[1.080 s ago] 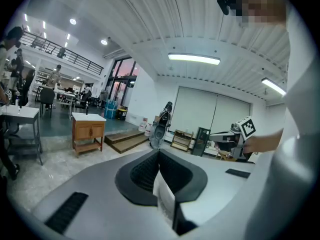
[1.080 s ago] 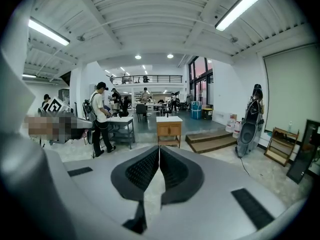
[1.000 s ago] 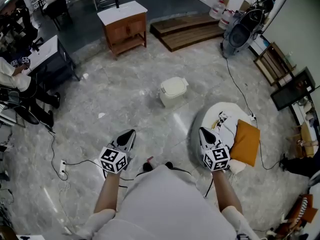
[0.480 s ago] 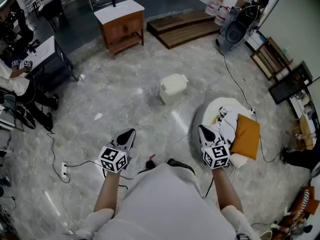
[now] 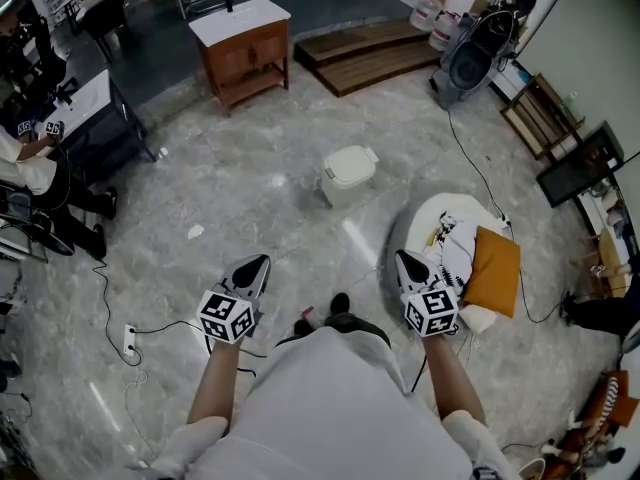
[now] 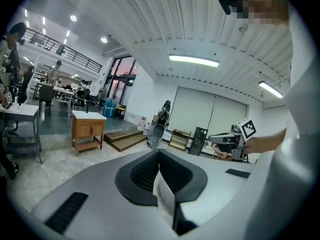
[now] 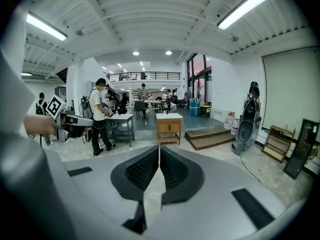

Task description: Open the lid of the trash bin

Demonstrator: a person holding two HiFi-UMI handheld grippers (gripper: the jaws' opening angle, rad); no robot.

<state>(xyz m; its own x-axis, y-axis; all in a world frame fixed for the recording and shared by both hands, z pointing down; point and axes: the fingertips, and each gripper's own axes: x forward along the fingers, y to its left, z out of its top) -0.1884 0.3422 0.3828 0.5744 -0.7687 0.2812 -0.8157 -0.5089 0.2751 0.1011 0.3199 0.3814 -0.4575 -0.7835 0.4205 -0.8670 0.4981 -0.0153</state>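
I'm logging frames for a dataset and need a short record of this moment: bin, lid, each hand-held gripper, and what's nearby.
bin: small, cream, standing on the floor ahead of the person
lid: down
left hand-held gripper: jaws together, empty, well short of the bin
right hand-held gripper: jaws together, empty, well short of the bin
nearby: orange cushion at right; wooden cabinet beyond the bin
task: not yet begun

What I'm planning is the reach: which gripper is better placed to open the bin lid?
Right, probably: the right gripper sits slightly nearer the closed bin than the left gripper. Both are shut, empty.
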